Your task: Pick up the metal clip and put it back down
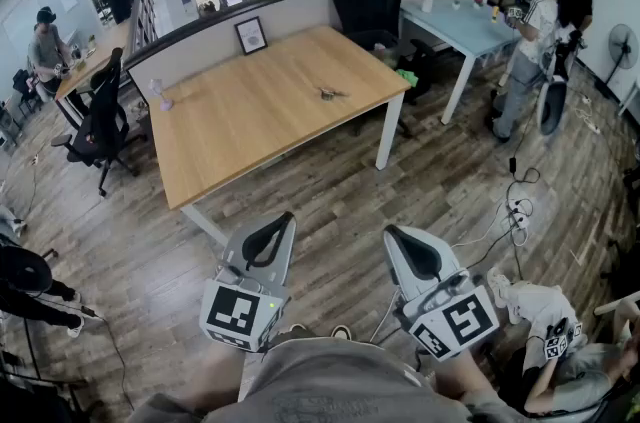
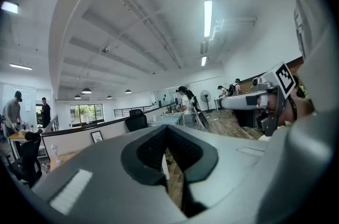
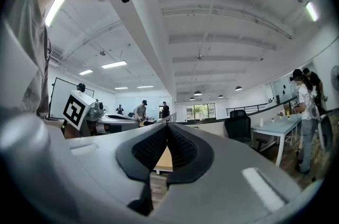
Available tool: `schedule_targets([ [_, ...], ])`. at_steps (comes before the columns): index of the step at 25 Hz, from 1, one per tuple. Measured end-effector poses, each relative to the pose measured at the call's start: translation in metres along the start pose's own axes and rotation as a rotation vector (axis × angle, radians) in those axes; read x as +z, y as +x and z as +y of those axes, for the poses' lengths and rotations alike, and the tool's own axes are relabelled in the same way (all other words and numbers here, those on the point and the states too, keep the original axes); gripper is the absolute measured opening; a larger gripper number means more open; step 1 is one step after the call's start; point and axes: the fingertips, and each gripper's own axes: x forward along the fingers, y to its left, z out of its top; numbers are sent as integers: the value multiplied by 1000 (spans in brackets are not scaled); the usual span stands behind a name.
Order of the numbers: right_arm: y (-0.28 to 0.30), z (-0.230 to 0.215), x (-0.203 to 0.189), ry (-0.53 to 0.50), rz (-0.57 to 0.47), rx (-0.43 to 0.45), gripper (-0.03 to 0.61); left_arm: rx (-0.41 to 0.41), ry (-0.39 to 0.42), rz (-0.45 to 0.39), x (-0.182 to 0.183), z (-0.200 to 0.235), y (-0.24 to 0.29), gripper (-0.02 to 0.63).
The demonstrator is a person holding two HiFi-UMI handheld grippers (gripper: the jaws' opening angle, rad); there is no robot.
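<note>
metal clip (image 1: 330, 93) on wooden table (image 1: 250, 116), well apart from left tongs (image 1: 283, 219) and right tongs (image 1: 393, 234), both closed, empty

The left gripper (image 1: 281, 220) and right gripper (image 1: 392, 233) point level, side by side before the person's body; both jaw pairs sit pressed together, gripping nothing.
</note>
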Motion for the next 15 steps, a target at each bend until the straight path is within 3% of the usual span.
schedule_targets([
  [9,2,-16,-2,26,14,-4,11,-16,-12,24,-1,-4,14,2],
  [15,6,-13,-18,20,62,38,11,-11,-7,43,-6,-1,23,2],
])
